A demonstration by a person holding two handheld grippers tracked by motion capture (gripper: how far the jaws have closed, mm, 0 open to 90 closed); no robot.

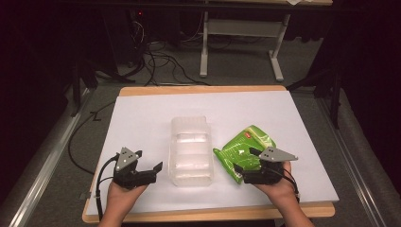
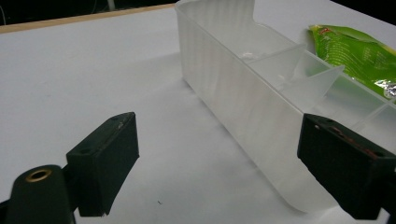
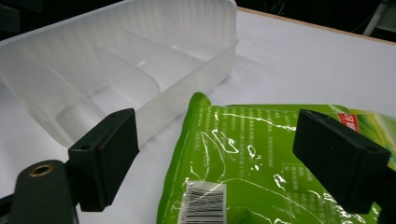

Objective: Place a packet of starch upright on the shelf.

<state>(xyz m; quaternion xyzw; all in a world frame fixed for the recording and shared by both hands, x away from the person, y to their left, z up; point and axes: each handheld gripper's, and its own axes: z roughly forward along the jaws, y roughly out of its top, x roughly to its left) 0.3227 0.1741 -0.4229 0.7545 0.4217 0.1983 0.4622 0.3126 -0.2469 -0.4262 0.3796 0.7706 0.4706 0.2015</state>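
— Looking down from the high view, what sits on the white tabletop (image 1: 142, 118)?

— A clear plastic organizer box (image 1: 191, 151), divided into compartments by cross walls, stands near the middle. Just to its right lies a green snack bag (image 1: 239, 150), flat on the surface, its near end toward the person.

— And the left hand-held gripper (image 1: 152, 171)?

— It's held in the person's left hand (image 1: 120, 196), low at the near left of the box, pointing toward the box's near left corner. Its jaws stand wide apart with nothing between them. In the left gripper view the box's long side wall (image 2: 243, 107) runs up between the two black jaws, and the right jaw is close against the box's near corner; whether it touches, I cannot tell.

— The right hand-held gripper (image 1: 246, 164)?

— Held in the right hand (image 1: 279, 189), at the bag's near end. Its jaws are spread too, and they straddle the bag rather than pinch it. The right gripper view shows the bag's glossy back with white print and a barcode label (image 3: 205, 205) lying between the parted jaws, a jaw on either side of it.

— How close is the bag to the box?

— In the right gripper view, the bag's corner (image 3: 198, 100) lies just beside the box's wall (image 3: 187, 100), with a thin strip of white surface between.

— Anything inside the box?

— The compartments look bare in all three views.
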